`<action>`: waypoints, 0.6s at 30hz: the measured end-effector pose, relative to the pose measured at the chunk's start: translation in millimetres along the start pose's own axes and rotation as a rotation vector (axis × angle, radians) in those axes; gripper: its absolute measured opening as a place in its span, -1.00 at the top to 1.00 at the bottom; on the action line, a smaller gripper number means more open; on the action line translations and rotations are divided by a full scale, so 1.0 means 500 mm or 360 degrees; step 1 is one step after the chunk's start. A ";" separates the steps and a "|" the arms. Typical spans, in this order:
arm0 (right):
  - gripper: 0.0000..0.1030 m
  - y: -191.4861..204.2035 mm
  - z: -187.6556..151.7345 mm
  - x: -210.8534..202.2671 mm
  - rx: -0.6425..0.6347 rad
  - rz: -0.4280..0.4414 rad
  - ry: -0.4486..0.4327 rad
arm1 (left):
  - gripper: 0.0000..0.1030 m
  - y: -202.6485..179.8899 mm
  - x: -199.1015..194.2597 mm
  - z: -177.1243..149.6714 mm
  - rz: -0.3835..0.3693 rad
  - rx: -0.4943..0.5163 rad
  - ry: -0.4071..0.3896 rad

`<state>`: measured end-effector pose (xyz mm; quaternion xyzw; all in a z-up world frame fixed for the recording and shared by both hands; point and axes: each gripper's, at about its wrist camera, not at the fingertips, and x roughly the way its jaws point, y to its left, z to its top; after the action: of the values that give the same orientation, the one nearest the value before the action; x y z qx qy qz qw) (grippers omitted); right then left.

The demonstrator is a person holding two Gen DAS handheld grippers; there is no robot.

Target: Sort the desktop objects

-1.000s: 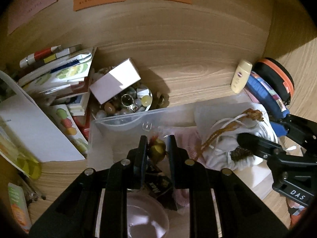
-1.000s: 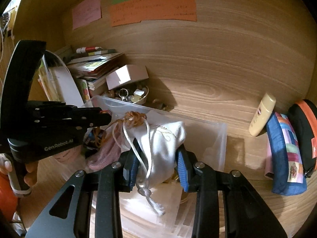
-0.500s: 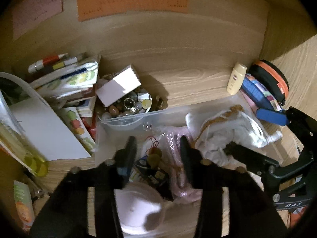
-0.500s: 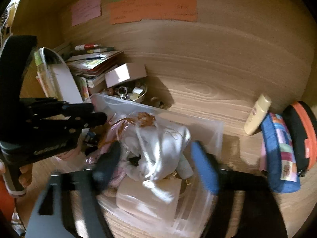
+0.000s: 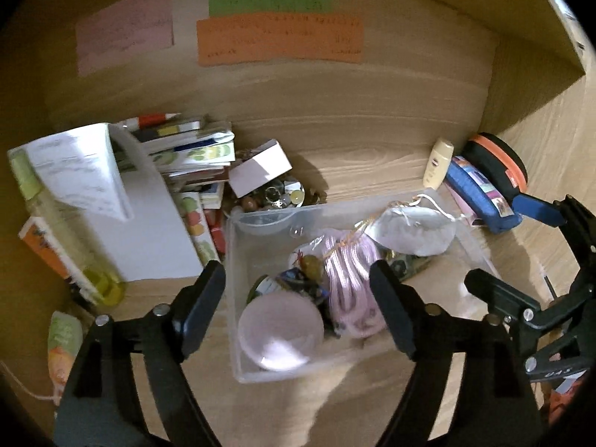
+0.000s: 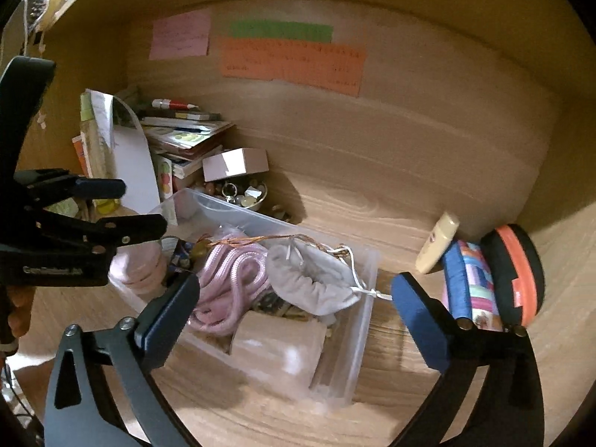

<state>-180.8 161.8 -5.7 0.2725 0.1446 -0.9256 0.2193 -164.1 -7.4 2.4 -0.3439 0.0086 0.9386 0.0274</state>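
A clear plastic bin sits on the wooden desk. In it lie a white drawstring pouch, a pink cord bundle, a small gold trinket, a round pink lid and a pale box. My left gripper is open and empty above the bin's near side. My right gripper is open and empty above the bin.
A dish of beads with a white box on it stands behind the bin. Stacked books and papers lie left. A cream tube, blue pouch and black-orange case lie right.
My left gripper opened and let go of the gold trinket; my right gripper opened and let go of the white pouch. Both now lie in the bin, and both grippers pulled back.
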 end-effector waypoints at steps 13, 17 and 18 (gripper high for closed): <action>-1.00 0.041 -0.035 -0.143 0.0013 -0.0002 -0.0148 | -0.93 -0.031 -0.172 -0.084 0.0139 0.0024 -0.0240; -1.00 0.055 -0.051 -0.190 0.0018 0.0000 -0.0195 | -0.93 -0.052 -0.219 -0.113 0.0141 0.0059 -0.0302; -1.00 0.059 -0.053 -0.198 0.0009 -0.0008 -0.0201 | -0.93 -0.057 -0.232 -0.121 0.0148 0.0067 -0.0324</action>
<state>-79.9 179.3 24.6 0.2139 0.1285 -0.9419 0.2248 -34.9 13.9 31.3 -0.2455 0.0415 0.9685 -0.0081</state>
